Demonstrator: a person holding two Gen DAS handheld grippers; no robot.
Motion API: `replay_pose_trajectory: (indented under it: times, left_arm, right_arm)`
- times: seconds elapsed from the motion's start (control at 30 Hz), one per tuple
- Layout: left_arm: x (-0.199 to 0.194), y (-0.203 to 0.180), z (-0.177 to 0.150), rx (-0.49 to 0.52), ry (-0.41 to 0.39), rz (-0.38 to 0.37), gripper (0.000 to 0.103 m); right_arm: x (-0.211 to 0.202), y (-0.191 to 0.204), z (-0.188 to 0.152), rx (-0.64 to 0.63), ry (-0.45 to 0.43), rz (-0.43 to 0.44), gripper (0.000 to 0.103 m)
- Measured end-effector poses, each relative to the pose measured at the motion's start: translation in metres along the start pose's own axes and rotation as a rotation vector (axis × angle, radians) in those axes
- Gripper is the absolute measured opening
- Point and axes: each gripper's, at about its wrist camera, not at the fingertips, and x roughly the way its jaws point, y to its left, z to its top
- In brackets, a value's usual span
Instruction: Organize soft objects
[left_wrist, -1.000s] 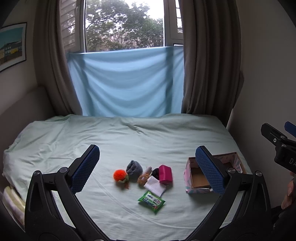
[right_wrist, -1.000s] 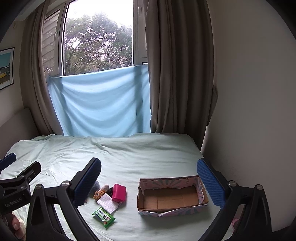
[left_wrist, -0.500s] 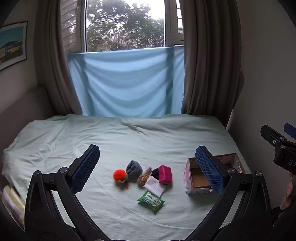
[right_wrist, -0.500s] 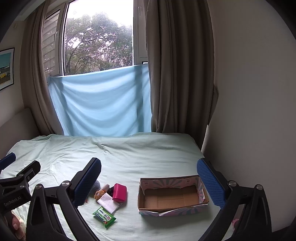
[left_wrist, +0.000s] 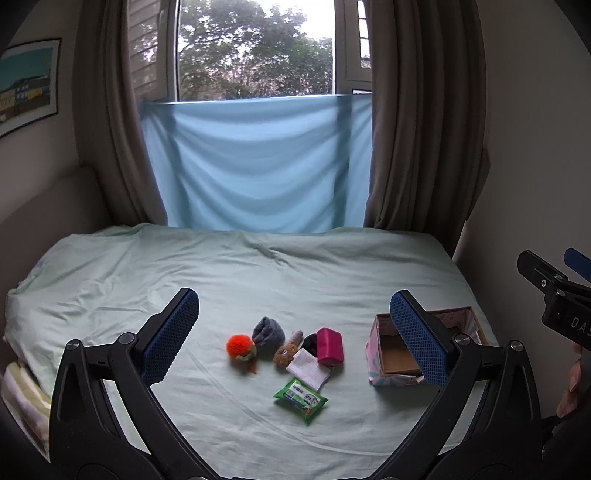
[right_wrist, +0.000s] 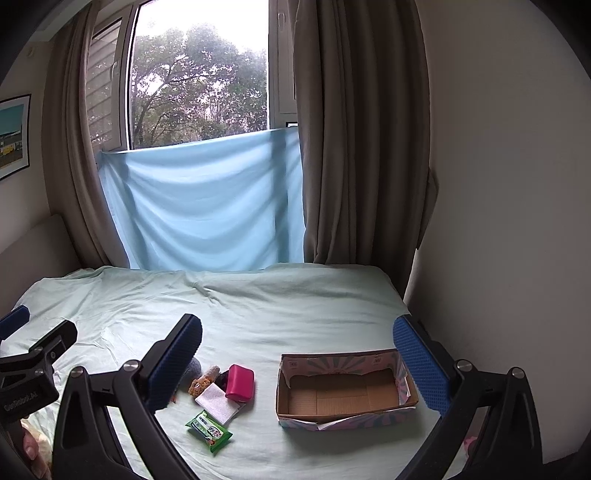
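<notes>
A cluster of small soft things lies on the pale green bed: an orange pompom (left_wrist: 240, 345), a grey rolled sock (left_wrist: 267, 334), a brown plush (left_wrist: 286, 350), a magenta pouch (left_wrist: 329, 345) (right_wrist: 240, 382), a white tissue pack (left_wrist: 307, 373) (right_wrist: 217, 403) and a green wipes pack (left_wrist: 301, 399) (right_wrist: 209, 431). An empty cardboard box (left_wrist: 380, 363) (right_wrist: 345, 391) stands to their right. My left gripper (left_wrist: 295, 339) is open and empty, held above the cluster. My right gripper (right_wrist: 297, 363) is open and empty, above the box and pouch.
The bed (left_wrist: 258, 273) fills the room up to the wall on the right (right_wrist: 498, 221). Brown curtains (left_wrist: 417, 110) and a light blue cloth (left_wrist: 255, 166) hang at the window behind. Folded bedding (left_wrist: 18, 391) lies at the left edge.
Both grippers have barely drifted; nothing on the bed has moved.
</notes>
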Motion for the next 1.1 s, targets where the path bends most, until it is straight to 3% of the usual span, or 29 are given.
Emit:
replay_pose_trajectory:
  times: [0.23,0.53,0.93,1.1]
  left_arm:
    - [0.007,0.012,-0.004,0.010,0.036,0.037,0.103]
    - [0.055,0.075,-0.042,0.015,0.118,-0.007,0.103]
    - [0.173,0.173,-0.084,0.132,0.266,-0.204,0.103]
    - [0.236,0.190,-0.106,0.196,0.317,-0.250,0.103]
  right_arm:
    - [0.010,0.005,-0.001,-0.040,0.041,0.051,0.103]
    - [0.038,0.055,-0.045,-0.071,0.109,0.104,0.103]
    - [0.101,0.150,-0.118,0.006,0.243,0.013,0.103]
    - [0.137,0.177,-0.153,0.030,0.289,-0.011,0.103]
